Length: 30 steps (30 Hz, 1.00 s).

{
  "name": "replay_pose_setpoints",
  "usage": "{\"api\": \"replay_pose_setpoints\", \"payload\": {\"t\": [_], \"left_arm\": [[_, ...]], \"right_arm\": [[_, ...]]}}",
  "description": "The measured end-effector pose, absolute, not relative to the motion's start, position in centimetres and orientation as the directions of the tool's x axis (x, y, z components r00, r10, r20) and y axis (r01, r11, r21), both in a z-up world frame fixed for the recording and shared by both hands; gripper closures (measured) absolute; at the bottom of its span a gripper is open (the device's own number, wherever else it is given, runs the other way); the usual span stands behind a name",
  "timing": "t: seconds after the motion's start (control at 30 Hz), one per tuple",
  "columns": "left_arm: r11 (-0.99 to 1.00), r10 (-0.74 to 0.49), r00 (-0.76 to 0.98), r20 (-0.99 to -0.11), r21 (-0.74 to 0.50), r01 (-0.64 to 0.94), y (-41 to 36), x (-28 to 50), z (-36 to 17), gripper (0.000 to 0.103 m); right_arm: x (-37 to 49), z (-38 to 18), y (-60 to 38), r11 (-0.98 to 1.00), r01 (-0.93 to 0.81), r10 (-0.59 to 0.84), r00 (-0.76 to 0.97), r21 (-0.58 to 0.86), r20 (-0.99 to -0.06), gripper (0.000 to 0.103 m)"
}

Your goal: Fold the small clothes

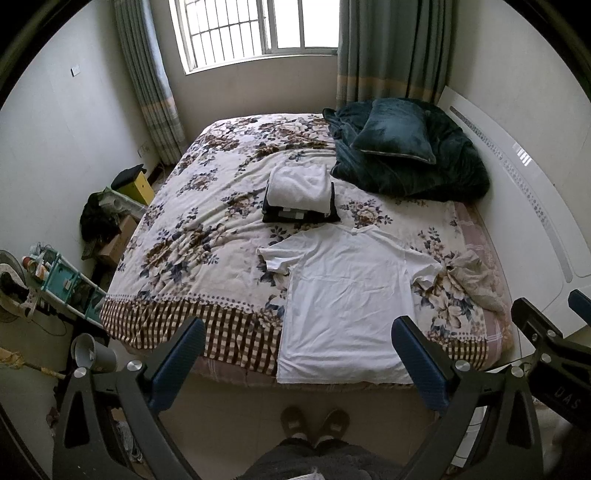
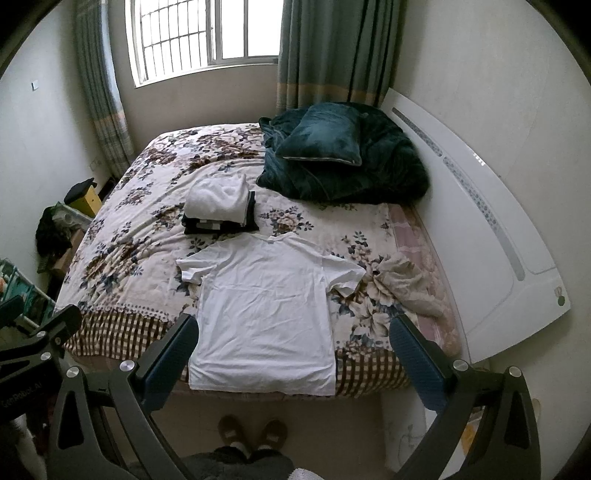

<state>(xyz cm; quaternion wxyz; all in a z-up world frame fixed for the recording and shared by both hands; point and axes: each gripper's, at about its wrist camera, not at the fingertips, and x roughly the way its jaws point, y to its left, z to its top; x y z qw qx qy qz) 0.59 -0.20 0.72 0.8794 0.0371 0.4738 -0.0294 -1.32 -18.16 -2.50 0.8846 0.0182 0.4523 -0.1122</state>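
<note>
Bedroom floor is lying pale below me, and my slippered feet (image 1: 315,424) are standing at the foot of the bed (image 1: 155,325). I am holding my left gripper (image 1: 299,363) above the bed's near edge with its blue-padded fingers spread wide and gripping nothing; my right gripper (image 2: 293,360) is hanging beside it, equally wide and empty. Between the fingers a white T-shirt (image 1: 347,302) is lying flat on the floral bedspread (image 1: 207,229), neck away from me, sleeves out, its hem reaching the checked border at the bed's edge. Just beyond the collar, a stack of folded clothes (image 1: 301,197) is sitting, white on top of black. Farther back and to the right, a dark green pillow (image 1: 397,131) is resting on a bunched green blanket (image 1: 443,173) beside the white headboard (image 1: 524,192). Behind it all, daylight is coming through a barred window (image 1: 255,29) between curtains.
</note>
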Motion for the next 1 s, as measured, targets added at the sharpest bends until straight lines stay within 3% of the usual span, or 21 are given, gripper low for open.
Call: {"api": "replay_pose_setpoints", "payload": {"t": [1.0], "left_arm": [[0.994, -0.037, 0.528, -0.848, 0.021, 0.103, -1.7, 3.3, 1.8, 0.0]], "right_arm": [[1.2, -2.4, -18.4, 0.971, 0.225, -0.193, 0.546, -0.08, -0.815, 0.0]]}}
